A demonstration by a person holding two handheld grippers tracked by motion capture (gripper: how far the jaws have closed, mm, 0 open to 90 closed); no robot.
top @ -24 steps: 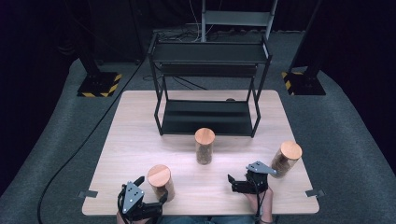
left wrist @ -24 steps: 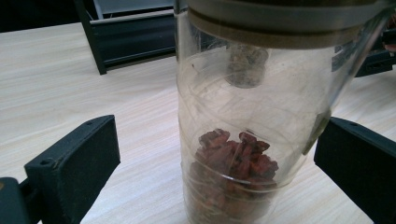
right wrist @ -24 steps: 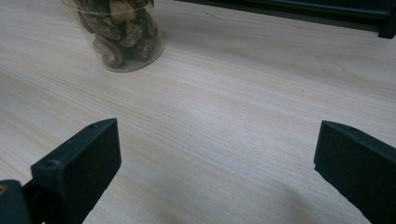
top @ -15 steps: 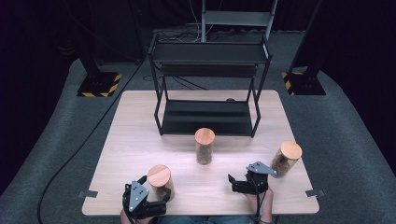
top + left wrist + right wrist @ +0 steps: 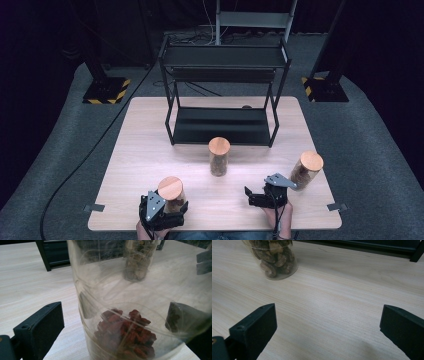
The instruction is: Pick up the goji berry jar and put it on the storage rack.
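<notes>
Seen from above: pale wooden tabletop [image 5: 150,150] on grey carpet, a black two-tier metal rack [image 5: 223,95] at its far side. Three clear jars with round wooden lids standing upright and well apart. Near left jar [image 5: 171,194] at the front edge, sitting between the spread jaws of the left tongs [image 5: 162,216], held low over the wood by a hand at the bottom of the frame. Middle jar [image 5: 219,155] just in front of the rack's lower shelf. Right jar [image 5: 305,170] near the right edge, just beyond the right tongs [image 5: 265,196], which lie close to the tabletop with jaws wide apart and nothing between them.

Along the left tongs [image 5: 110,322]: jaws fully spread, glass wall of the near left jar [image 5: 130,315] standing in the gap, close to the lens. Dark red dried fruit [image 5: 125,336] heaped at the bottom of the jar. Left jaw clear of the glass; contact at the right jaw impossible to tell through the curved wall. Middle jar [image 5: 136,262] visible through the glass, farther off on the wood, with a leg of the rack [image 5: 43,255] behind.

Along the right tongs [image 5: 327,322]: jaws wide open over bare wood grain. Base of the middle jar [image 5: 274,260], filled with brown nuts, standing farther ahead at upper left. Lower bar of the rack [image 5: 367,246] across the top edge.
</notes>
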